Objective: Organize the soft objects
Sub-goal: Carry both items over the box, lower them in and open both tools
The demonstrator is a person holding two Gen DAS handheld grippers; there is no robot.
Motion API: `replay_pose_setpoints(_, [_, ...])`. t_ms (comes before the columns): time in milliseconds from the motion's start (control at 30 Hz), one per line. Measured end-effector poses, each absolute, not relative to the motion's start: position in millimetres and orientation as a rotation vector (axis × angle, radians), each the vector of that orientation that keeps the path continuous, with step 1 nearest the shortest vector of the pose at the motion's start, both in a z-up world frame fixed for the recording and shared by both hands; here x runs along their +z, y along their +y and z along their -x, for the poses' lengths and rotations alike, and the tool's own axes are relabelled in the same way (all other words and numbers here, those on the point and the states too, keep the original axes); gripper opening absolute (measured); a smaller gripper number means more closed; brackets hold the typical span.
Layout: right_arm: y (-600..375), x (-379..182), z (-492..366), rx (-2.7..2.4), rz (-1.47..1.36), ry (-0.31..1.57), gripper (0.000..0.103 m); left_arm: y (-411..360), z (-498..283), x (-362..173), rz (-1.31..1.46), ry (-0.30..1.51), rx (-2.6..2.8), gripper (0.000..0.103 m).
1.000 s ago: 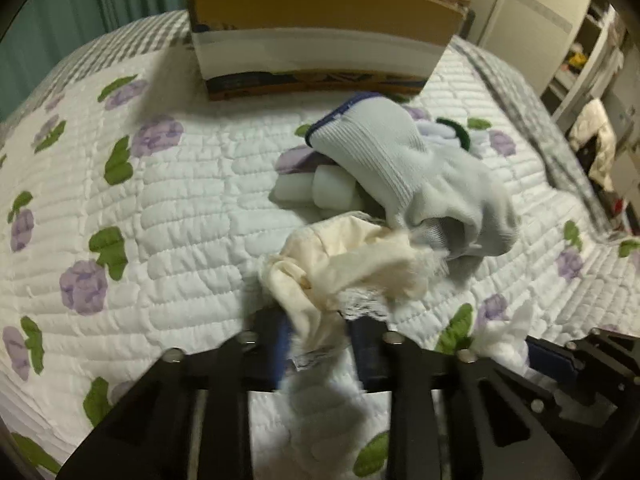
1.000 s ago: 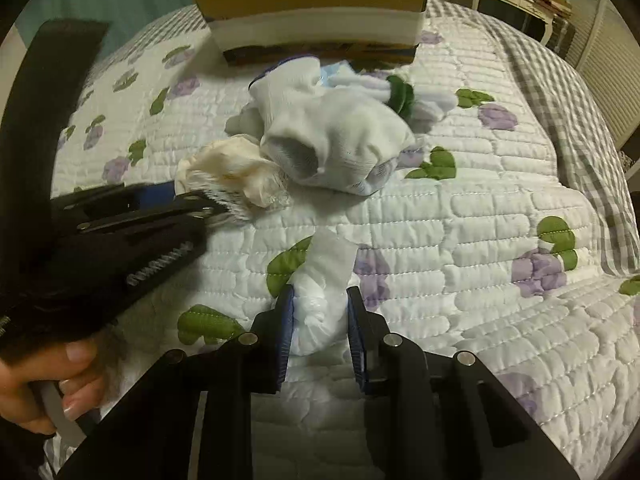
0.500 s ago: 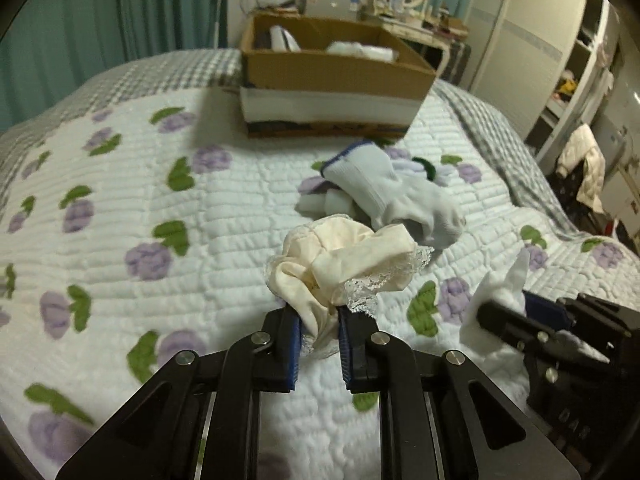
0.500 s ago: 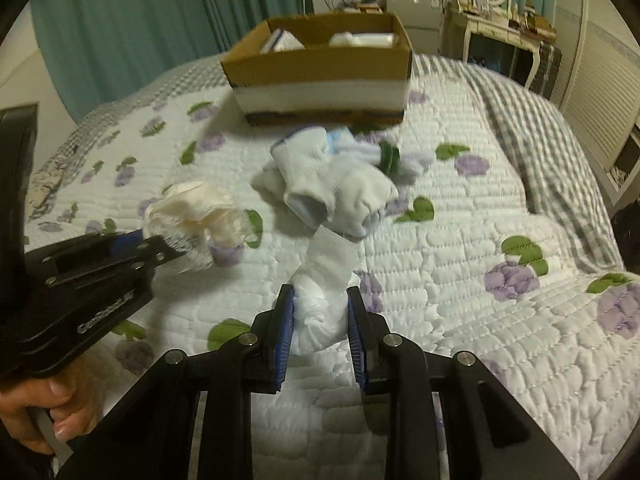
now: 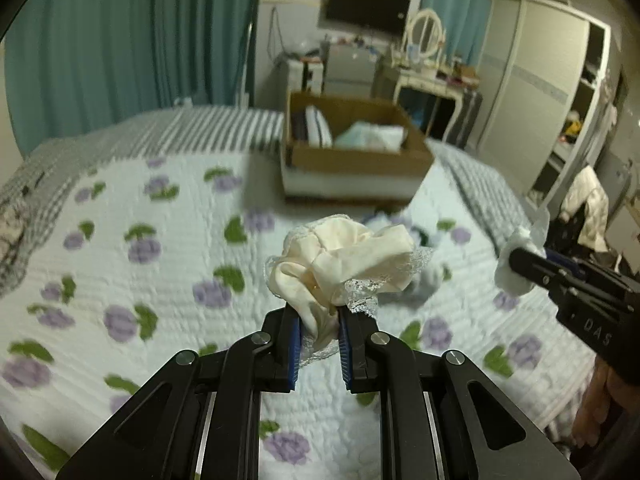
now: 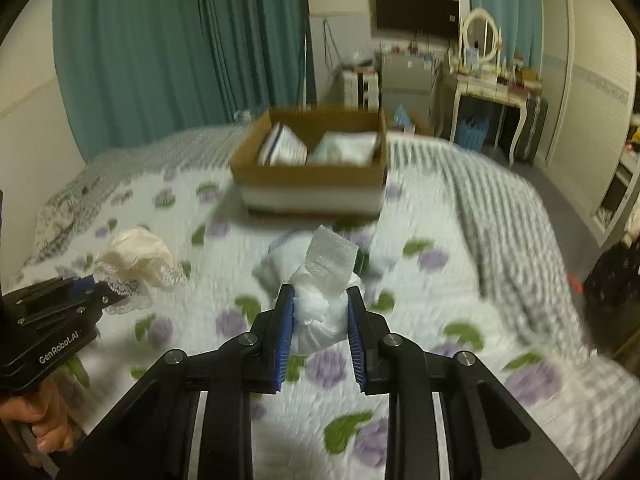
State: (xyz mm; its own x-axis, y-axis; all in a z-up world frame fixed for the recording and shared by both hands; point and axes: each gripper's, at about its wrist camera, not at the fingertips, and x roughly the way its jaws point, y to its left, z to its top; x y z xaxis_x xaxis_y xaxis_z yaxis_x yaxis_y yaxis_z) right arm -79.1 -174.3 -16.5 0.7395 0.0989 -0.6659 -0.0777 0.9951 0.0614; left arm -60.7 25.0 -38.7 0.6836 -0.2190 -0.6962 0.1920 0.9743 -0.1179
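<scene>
My left gripper (image 5: 318, 320) is shut on a cream lace-trimmed cloth (image 5: 344, 264) and holds it up above the quilted bed. My right gripper (image 6: 320, 300) is shut on a white bundled sock (image 6: 322, 292), also lifted. Each gripper shows in the other's view: the right one with its sock (image 5: 520, 268), the left one with the cream cloth (image 6: 136, 260). A pile of white socks (image 6: 280, 264) lies on the quilt below, mostly hidden behind the held items. An open cardboard box (image 5: 352, 160) with folded items stands on the far part of the bed (image 6: 312, 168).
The floral quilt (image 5: 140, 248) covers the bed, with a grey checked blanket (image 6: 500, 216) at the right and far side. Teal curtains, a dressing table (image 6: 492, 80) and a wardrobe stand beyond the bed.
Both grippers have risen well above the quilt with their cloths held. The view has tilted up, so the box interior and the room now show.
</scene>
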Motion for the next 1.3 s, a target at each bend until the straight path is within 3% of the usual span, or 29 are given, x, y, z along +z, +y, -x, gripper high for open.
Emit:
replay_pose_setpoints(533, [-186, 106, 44, 0.104, 0.022, 0.446, 0.025, 5, 28, 78, 0.038, 0.506, -0.300, 0.015])
replay_pose_setpoints(967, [-184, 155, -10, 0.110, 0.038, 0.313, 0.025, -2, -39, 115, 0.065, 0.391, -0.291, 0.015])
replay_pose_setpoints(1300, [-183, 157, -80, 0.102, 0.056, 0.292, 0.026, -10, -107, 97, 0.051, 0.415, -0.263, 0.015])
